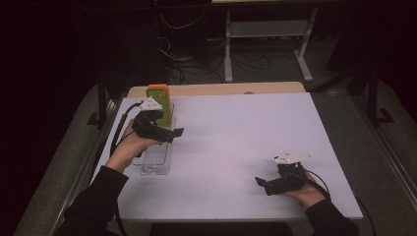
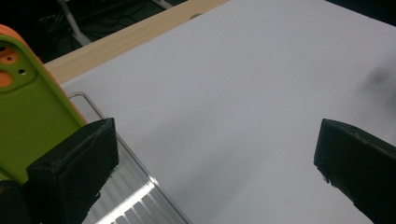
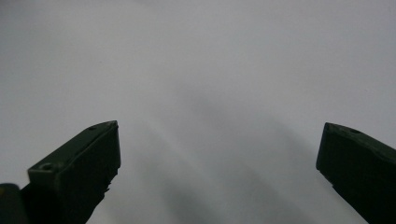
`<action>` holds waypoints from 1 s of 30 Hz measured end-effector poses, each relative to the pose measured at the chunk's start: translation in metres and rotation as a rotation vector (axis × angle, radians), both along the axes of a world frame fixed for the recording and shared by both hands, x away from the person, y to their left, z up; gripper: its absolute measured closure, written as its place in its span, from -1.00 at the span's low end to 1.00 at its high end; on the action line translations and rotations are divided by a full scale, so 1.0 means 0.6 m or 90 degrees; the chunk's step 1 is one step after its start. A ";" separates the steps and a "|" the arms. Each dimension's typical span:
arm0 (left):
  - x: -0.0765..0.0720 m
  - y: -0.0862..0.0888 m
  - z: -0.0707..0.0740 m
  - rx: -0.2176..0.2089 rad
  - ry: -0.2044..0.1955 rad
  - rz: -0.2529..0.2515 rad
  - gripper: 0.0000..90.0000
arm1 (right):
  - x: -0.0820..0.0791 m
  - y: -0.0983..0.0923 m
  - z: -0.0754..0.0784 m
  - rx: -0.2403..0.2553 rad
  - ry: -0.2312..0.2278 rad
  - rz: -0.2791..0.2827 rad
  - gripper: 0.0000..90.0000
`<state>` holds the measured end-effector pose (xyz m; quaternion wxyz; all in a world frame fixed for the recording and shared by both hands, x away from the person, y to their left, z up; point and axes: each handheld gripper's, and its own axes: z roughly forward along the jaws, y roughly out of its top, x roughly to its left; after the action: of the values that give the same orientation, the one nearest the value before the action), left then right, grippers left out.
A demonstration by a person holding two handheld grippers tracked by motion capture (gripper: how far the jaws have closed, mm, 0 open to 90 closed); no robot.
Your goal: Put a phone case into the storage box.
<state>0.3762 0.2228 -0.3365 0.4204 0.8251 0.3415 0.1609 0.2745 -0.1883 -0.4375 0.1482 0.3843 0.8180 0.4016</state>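
A green phone case with an orange rim [image 1: 160, 101] stands upright at the far end of a clear ribbed rack [image 1: 155, 158] on the left of the white table [image 1: 236, 132]. My left gripper [image 1: 170, 129] hovers over the rack, just in front of the case, jaws wide apart and holding nothing. In the left gripper view the case [image 2: 28, 116] sits just behind the left jaw, with the rack [image 2: 135, 196] below it and the gripper [image 2: 215, 163] open over bare table. My right gripper [image 1: 263, 184] rests low near the front right, open [image 3: 217, 163] over plain white surface.
A wooden strip [image 1: 221, 89] runs along the table's far edge. Beyond it stand a white desk frame [image 1: 268, 29] and tangled cables [image 1: 187, 64] on a dark floor. A black upright [image 1: 102, 101] stands off the table's left side.
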 end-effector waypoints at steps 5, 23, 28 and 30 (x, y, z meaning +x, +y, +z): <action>-0.019 0.002 -0.012 -0.008 0.002 -0.013 -1.00 | 0.000 -0.002 0.002 -0.001 -0.006 0.001 -1.00; -0.070 0.027 -0.056 -0.013 0.007 -0.046 -1.00 | -0.001 -0.003 0.017 0.001 -0.002 0.030 -1.00; -0.082 0.031 -0.065 0.001 0.007 -0.054 -1.00 | -0.001 -0.003 0.027 0.003 -0.015 0.040 -1.00; -0.087 0.034 -0.069 0.007 0.005 -0.058 -1.00 | -0.001 -0.003 0.031 0.005 -0.012 0.042 -1.00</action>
<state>0.3243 0.2431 -0.3780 0.4214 0.8428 0.3041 0.1398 0.2739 -0.1902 -0.4189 0.1410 0.3540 0.8273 0.4127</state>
